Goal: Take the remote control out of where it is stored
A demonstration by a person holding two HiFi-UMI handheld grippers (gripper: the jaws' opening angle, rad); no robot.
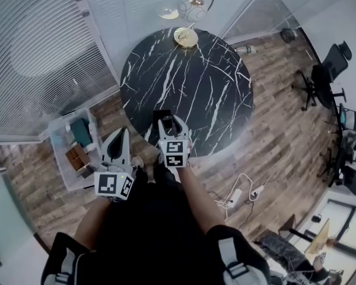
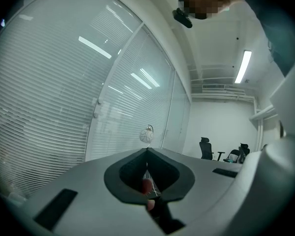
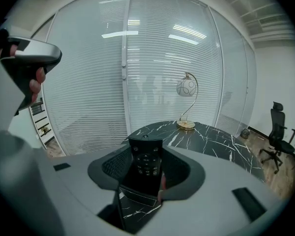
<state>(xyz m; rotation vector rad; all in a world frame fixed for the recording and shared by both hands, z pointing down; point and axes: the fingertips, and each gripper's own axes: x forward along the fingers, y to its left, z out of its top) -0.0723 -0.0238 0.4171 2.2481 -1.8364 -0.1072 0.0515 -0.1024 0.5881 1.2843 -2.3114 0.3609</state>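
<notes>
The black remote control [image 1: 162, 116] stands between the jaws of my right gripper [image 1: 168, 122], over the near edge of the round black marble table [image 1: 213, 82]. In the right gripper view the remote [image 3: 146, 162] points away from me, buttons up, with the right gripper [image 3: 146, 141] shut on its sides. My left gripper [image 1: 120, 136] hangs to the left of the table edge, jaws together and empty. In the left gripper view the left gripper [image 2: 147, 152] points at the blinds, with nothing held.
A gold lamp with a round shade [image 1: 190, 16] stands at the table's far edge. A white storage cart [image 1: 71, 147] with small items sits on the wood floor at left. Office chairs [image 1: 326, 73] stand at right, and a power strip [image 1: 234, 196] lies on the floor.
</notes>
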